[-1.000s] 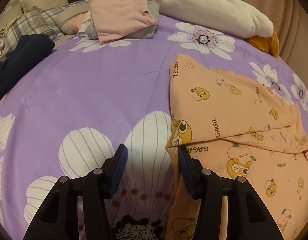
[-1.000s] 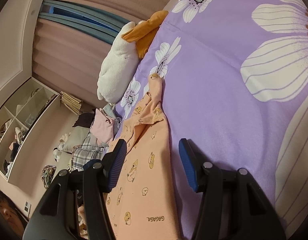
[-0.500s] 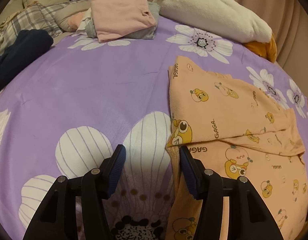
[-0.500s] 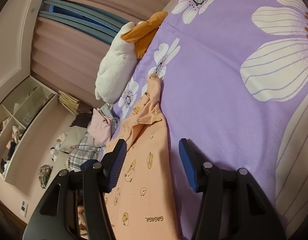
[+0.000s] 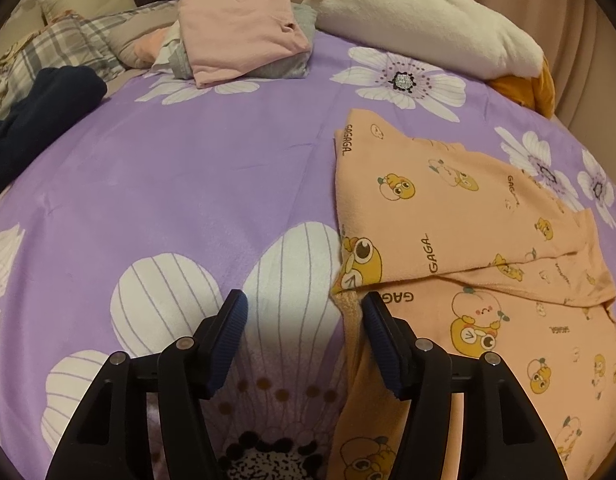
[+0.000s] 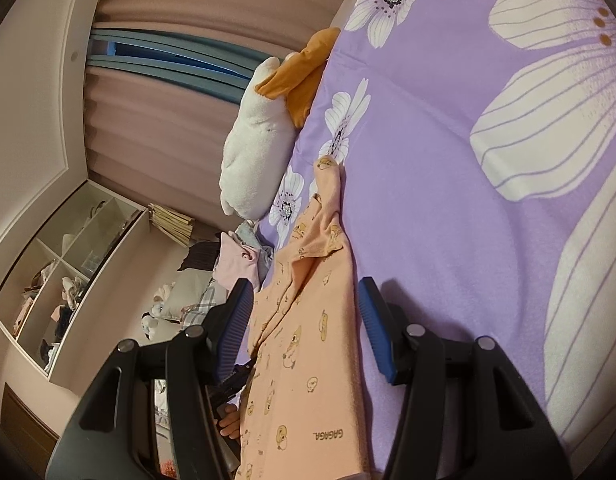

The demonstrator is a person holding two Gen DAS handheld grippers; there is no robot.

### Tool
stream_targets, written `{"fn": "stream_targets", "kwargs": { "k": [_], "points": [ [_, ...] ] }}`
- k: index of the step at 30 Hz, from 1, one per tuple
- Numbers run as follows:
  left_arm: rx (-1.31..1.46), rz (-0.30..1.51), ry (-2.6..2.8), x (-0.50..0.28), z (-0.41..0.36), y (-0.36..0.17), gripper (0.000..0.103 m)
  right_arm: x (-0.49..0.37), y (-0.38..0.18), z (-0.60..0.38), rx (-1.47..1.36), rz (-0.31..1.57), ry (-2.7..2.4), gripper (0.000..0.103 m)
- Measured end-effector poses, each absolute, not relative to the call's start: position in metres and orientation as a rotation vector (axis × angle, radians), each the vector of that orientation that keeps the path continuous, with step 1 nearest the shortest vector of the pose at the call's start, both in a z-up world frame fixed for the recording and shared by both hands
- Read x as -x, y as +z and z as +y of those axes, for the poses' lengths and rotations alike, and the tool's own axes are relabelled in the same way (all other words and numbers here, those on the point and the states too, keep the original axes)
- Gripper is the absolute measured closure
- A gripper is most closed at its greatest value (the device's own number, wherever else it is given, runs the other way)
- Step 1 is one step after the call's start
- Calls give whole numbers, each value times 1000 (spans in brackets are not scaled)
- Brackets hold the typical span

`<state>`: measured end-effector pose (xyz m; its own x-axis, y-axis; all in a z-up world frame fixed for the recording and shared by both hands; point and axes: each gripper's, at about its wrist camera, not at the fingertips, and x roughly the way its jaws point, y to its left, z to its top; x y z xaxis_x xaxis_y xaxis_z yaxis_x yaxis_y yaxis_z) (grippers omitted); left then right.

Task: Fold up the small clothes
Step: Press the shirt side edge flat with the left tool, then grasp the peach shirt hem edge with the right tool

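- Peach-orange, printed with cartoon ducks and "GAGAGA" lettering, a small garment [image 5: 460, 240] lies partly folded on a purple floral bedspread [image 5: 195, 184], one layer turned over another.
- The left gripper [image 5: 303, 320] hovers at the garment's near left edge, jaws spread wide and holding nothing; its right finger sits just beside the cloth.
- The right gripper [image 6: 305, 308] is likewise wide apart and empty, straddling the garment [image 6: 308, 340] along its length.
- A folded pink piece [image 5: 243, 48] tops a stack at the far side, beside a white plush pillow [image 5: 424, 28] and dark navy clothing [image 5: 39, 120].
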<state>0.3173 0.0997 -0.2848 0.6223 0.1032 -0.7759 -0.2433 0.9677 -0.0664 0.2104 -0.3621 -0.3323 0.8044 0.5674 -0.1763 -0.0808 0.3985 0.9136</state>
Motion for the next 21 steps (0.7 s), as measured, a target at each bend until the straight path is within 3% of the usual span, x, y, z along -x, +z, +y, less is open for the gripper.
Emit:
{"fn": "stream_targets", "kwargs": {
  "k": [6, 16, 21],
  "points": [
    [122, 887, 254, -319, 95, -285, 33, -208, -333, -363, -1107, 498, 456, 47],
    [123, 891, 257, -319, 97, -287, 32, -211, -326, -360, -1094, 573, 420, 46],
    [128, 889, 254, -319, 98, -288, 32, -222, -273, -331, -930, 657, 361, 40]
  ]
}}
